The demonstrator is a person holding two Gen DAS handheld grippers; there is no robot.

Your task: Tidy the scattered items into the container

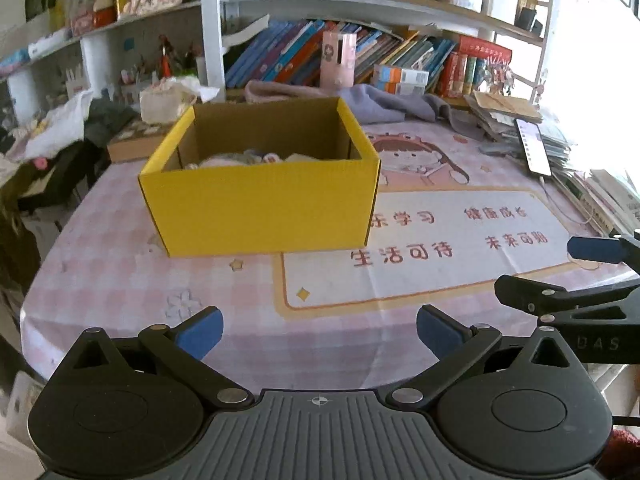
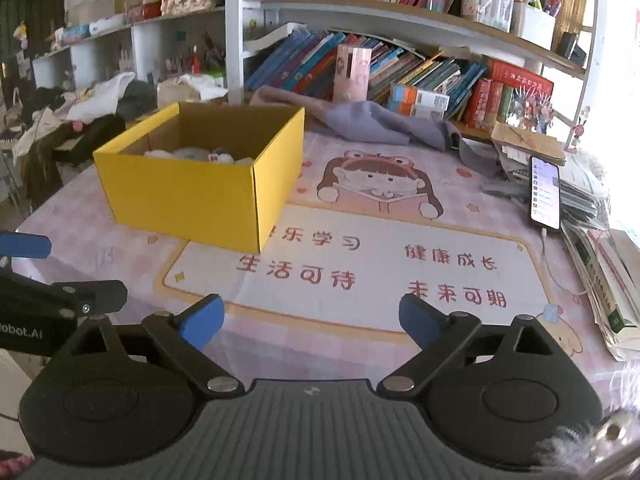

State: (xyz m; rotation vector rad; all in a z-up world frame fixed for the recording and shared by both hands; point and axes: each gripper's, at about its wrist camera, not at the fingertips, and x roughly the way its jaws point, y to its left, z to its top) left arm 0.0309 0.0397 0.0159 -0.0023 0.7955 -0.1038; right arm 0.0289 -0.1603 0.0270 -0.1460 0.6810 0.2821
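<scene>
A yellow cardboard box stands open on the pink tablecloth; it also shows in the right wrist view. Several pale soft items lie inside it. My left gripper is open and empty, held back from the box near the table's front edge. My right gripper is open and empty, over the printed mat to the right of the box. The right gripper shows at the right edge of the left wrist view. The left gripper shows at the left edge of the right wrist view.
A phone with a cable lies on stacked books at the right. A grey cloth lies behind the box. Bookshelves line the back. Clothes and clutter pile at the left.
</scene>
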